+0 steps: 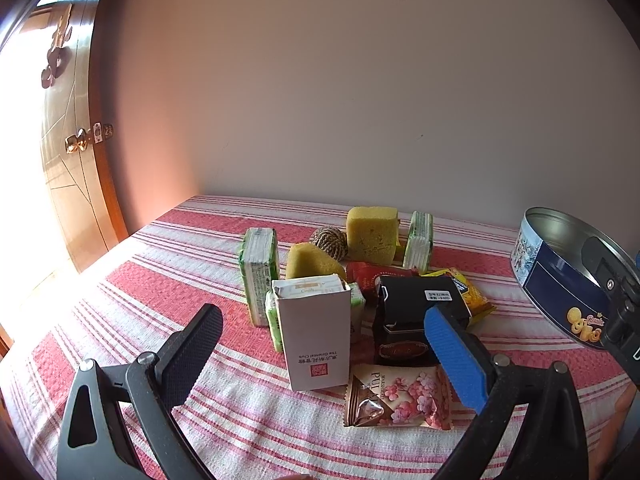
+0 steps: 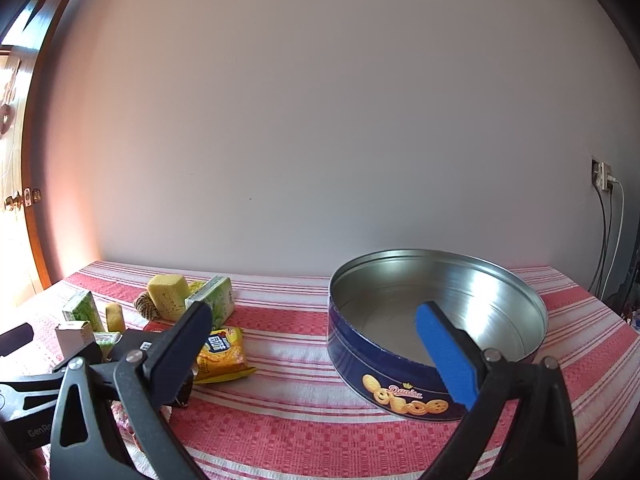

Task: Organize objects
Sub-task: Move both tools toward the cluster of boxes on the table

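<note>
We're in a home here, a lived-in room. A varnished wooden door with a brass knob stands at nine o'clock, sunlight pouring in beside it. A plain painted wall runs behind, with a wall socket and trailing cables at three o'clock. The desk wears a red-and-white striped cloth, strewn with household bits: sponges, snack packets, and an open cookie tin.
</note>
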{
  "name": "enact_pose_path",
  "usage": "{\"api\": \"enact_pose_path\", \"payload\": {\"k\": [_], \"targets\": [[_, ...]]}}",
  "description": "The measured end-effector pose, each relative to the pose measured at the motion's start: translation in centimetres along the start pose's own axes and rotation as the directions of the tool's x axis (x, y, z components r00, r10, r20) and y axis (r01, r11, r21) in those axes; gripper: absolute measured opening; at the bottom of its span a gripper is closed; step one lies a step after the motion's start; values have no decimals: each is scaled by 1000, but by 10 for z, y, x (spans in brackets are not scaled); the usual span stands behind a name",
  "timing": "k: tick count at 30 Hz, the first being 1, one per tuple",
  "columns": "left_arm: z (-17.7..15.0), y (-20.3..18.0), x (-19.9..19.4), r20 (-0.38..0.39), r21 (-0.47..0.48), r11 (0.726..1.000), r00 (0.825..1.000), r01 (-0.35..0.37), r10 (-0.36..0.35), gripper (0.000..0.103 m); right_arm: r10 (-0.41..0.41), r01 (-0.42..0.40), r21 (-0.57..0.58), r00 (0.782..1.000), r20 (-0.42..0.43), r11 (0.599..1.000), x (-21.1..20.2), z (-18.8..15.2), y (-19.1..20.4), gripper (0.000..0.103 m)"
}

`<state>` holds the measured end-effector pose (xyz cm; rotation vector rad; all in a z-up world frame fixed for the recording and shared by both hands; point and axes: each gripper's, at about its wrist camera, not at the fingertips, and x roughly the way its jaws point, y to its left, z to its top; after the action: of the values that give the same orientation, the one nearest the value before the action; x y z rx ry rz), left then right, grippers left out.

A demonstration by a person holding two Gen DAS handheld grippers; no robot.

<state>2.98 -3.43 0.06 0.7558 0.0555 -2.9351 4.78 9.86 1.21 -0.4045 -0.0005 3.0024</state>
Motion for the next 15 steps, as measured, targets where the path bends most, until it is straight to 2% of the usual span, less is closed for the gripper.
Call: {"api": "enact_pose_path", "payload": {"k": [8,12,15], "targets": [[-5,24,-8,-26,-16,1000,999,-24,23,102,26,-26,-17,1000,-5,1000,-1,0,3,103],[-11,41,-11,-33,-5,998,998,-60,60,102,95,-95,-12,995,-43,995,1,-2,9,103],[-13,59,-11,-56,-43,998,997,-52,50,102,150,-154,-40,985,-87,987,5,-4,24,103]]}}
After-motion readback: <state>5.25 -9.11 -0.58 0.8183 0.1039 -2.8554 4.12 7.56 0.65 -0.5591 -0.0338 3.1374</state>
